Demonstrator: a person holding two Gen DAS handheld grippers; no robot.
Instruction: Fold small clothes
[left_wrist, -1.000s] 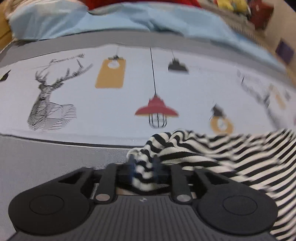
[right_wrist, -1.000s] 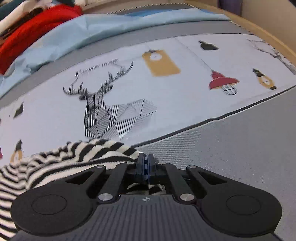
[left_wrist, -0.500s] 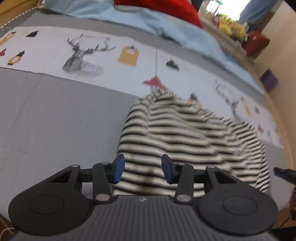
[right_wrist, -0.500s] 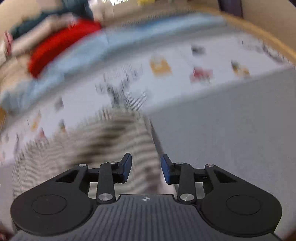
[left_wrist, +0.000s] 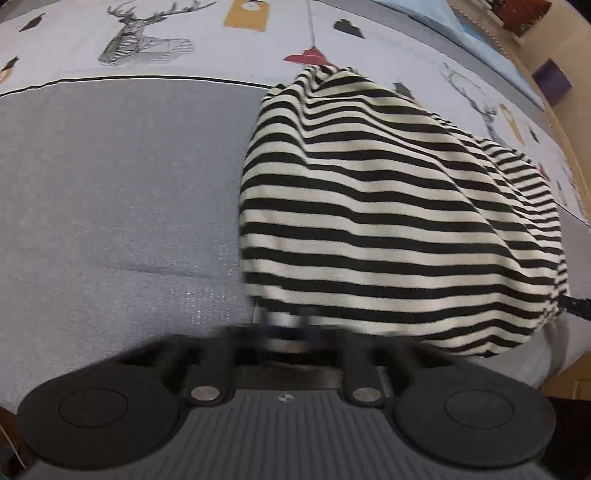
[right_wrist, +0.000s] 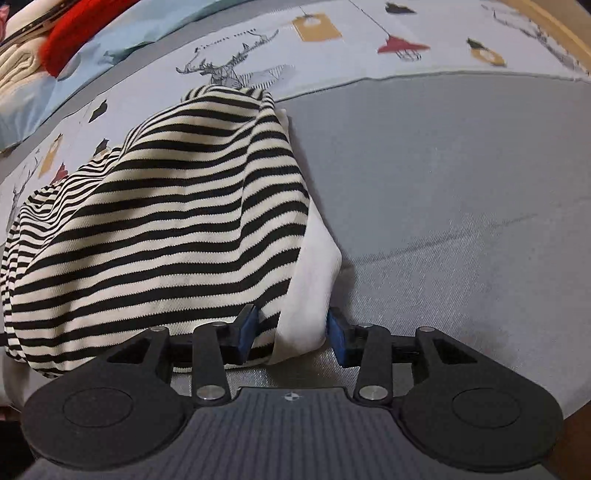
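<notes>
A black-and-white striped garment (left_wrist: 388, 206) lies bunched and doubled over on the grey part of the bedspread (left_wrist: 110, 192). In the left wrist view my left gripper (left_wrist: 286, 325) is blurred, its fingers drawn together on the near left corner of the garment's hem. In the right wrist view the same striped garment (right_wrist: 166, 229) shows a plain white layer (right_wrist: 314, 280) along its right side. My right gripper (right_wrist: 291, 332) stands open, with that white edge and some striped cloth lying loosely between its blue pads (right_wrist: 246, 328).
The bedspread's far half is white with deer, lamp and tag prints (left_wrist: 147, 40). Behind it lie a light-blue sheet (right_wrist: 122, 29), a red cloth (right_wrist: 74, 40) and cream folded fabric (right_wrist: 18, 62). A wooden bed edge (right_wrist: 554, 26) curves at the right. Bare grey cover (right_wrist: 461, 203) stretches to the right.
Both grippers drew back toward the near edge, laying the striped cloth over itself. The right jaws went from shut on cloth to open. The left jaws opened, then closed at the near hem.
</notes>
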